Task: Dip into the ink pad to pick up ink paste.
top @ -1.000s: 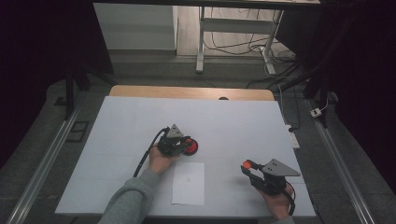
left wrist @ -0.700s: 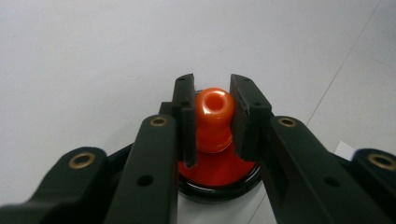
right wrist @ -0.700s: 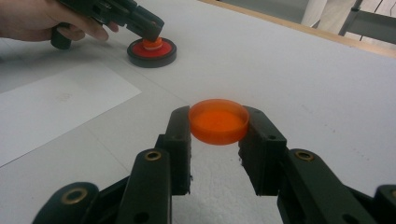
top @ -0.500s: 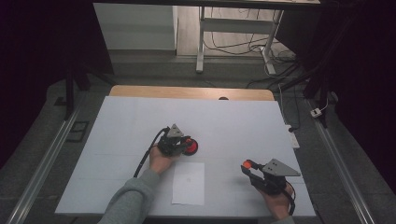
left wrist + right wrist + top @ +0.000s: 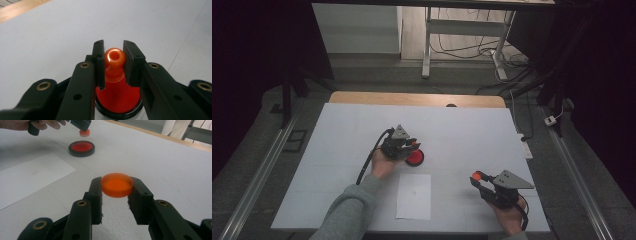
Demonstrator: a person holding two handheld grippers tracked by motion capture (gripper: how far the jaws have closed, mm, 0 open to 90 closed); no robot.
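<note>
While the orange stamp (image 5: 114, 60) sits pinched by its knob in the left gripper (image 5: 404, 145) just above the black-rimmed ink pad (image 5: 414, 158), the right gripper (image 5: 480, 181) clamps an orange lid (image 5: 117, 184) — near the table's (image 5: 462, 130) front right corner, white paper (image 5: 414, 196) between.

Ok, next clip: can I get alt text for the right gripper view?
The right hand-held gripper is shut on a shallow orange round lid, held just above the white table. Farther off, a black-rimmed red ink pad sits beside a white sheet of paper, with the left hand-held gripper holding an orange stamp over it.
</note>
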